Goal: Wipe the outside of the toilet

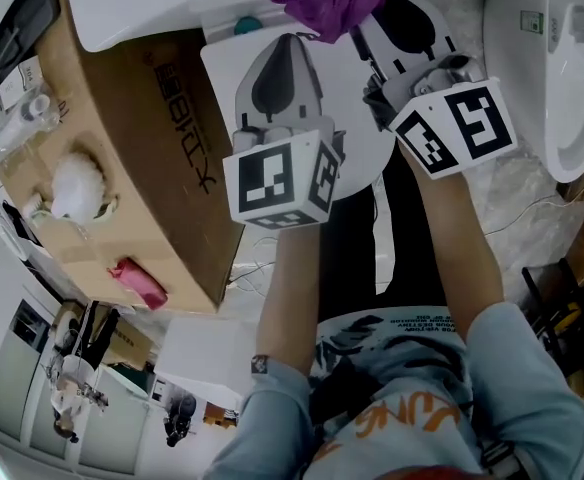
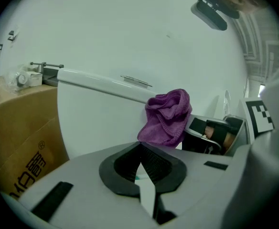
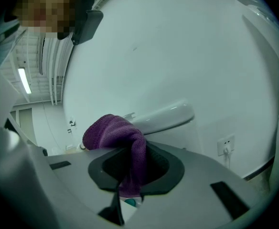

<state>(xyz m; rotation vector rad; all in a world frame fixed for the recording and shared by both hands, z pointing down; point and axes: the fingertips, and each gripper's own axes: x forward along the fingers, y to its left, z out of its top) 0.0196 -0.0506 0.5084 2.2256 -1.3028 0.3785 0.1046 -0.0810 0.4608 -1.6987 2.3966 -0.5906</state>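
Task object: the toilet (image 2: 99, 123), a white cistern with its lid on, stands straight ahead of both grippers and just beside a cardboard box (image 1: 122, 168) on the person's left
Wiping medium: a purple cloth (image 3: 112, 131), bunched into a loose wad
Right gripper (image 3: 130, 175): jaws clamped on the purple cloth; a fold runs down between the pads and the bulk of it stands proud above them
Left gripper (image 2: 140, 151): jaws brought together with nothing between them; it is held low in front of the cistern and takes no part in the wipe
Cloth position: at the upper front of the cistern, level with the lid edge and toward its right end as the left gripper view shows it; the cloth looks to be on or just off the porcelain, and firm contact cannot be confirmed
Step in hand: judged to be the wiping stroke on the cistern's front face, near the lid
Progress: cannot be read from the surface, which shows no visible dirt or wet streaks
Next move calls for: pressing the wad flat against the porcelain and drawing it across the front face, then round the sides, with the grip held tight enough that the cloth does not pull out of the pads
Clearance: the left gripper should stay out of the stroke's path
Other fixtures: a second toilet (image 1: 562, 78) stands well apart on the person's right
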